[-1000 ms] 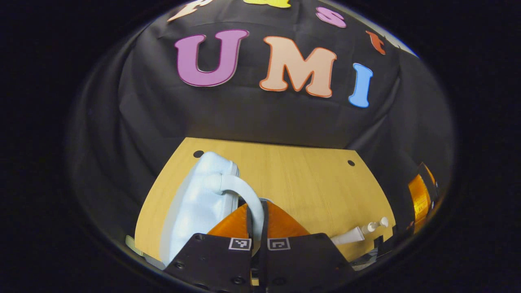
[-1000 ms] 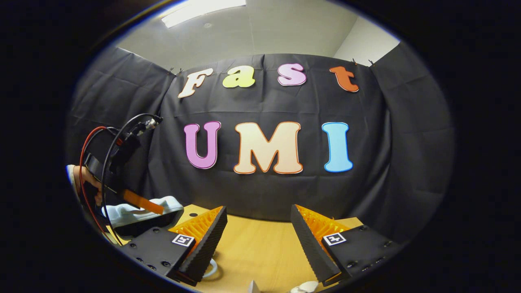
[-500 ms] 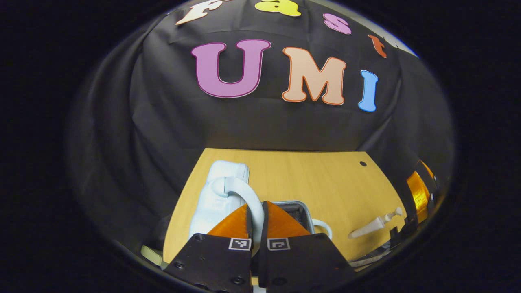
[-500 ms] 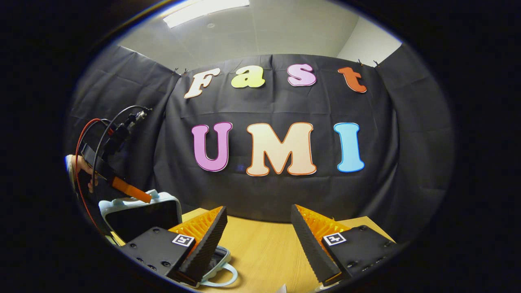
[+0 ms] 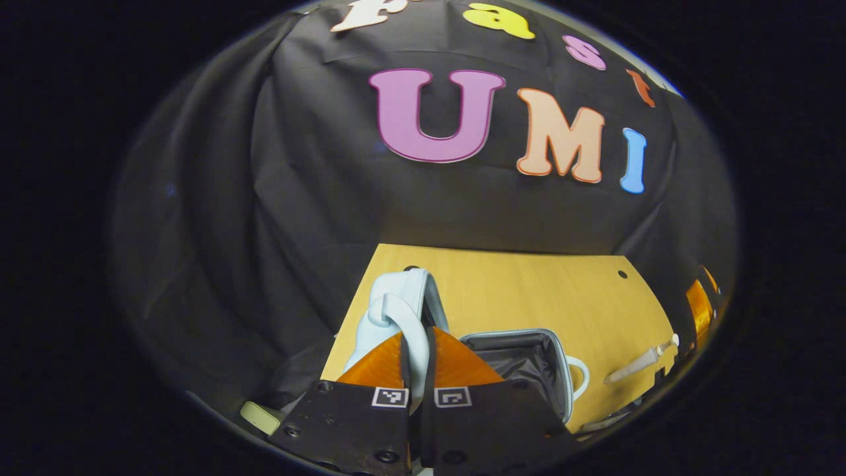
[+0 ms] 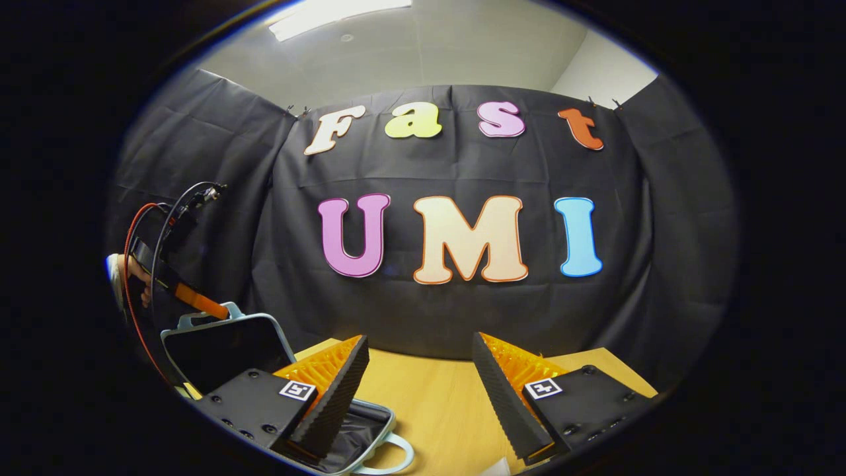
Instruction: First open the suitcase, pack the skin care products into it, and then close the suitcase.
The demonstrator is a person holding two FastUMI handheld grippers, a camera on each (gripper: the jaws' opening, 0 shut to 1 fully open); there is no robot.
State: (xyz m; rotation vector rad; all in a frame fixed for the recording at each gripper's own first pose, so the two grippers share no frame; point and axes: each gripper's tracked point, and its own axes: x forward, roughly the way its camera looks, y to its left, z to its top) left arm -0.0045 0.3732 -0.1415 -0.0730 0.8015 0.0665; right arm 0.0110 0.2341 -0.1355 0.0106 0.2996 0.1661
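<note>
At the bench's (image 5: 529, 297) left edge, the left gripper (image 5: 415, 344), clamped on the lid handle (image 5: 403, 317), swings the suitcase (image 5: 529, 363) open. Right gripper (image 6: 420, 390) hovers wide, empty. Likely next: release, fetch the bottle (image 5: 638, 362).

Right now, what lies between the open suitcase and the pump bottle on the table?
In the left gripper view, bare wooden table separates the suitcase from the pump bottle, apart from the suitcase's handle loop.

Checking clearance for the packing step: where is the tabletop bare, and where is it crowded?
Bare: the wooden table between the open suitcase and the booth wall. Crowded: the near right corner, where a pump bottle lies, and the left, where the left gripper holds the lid handle.
</note>
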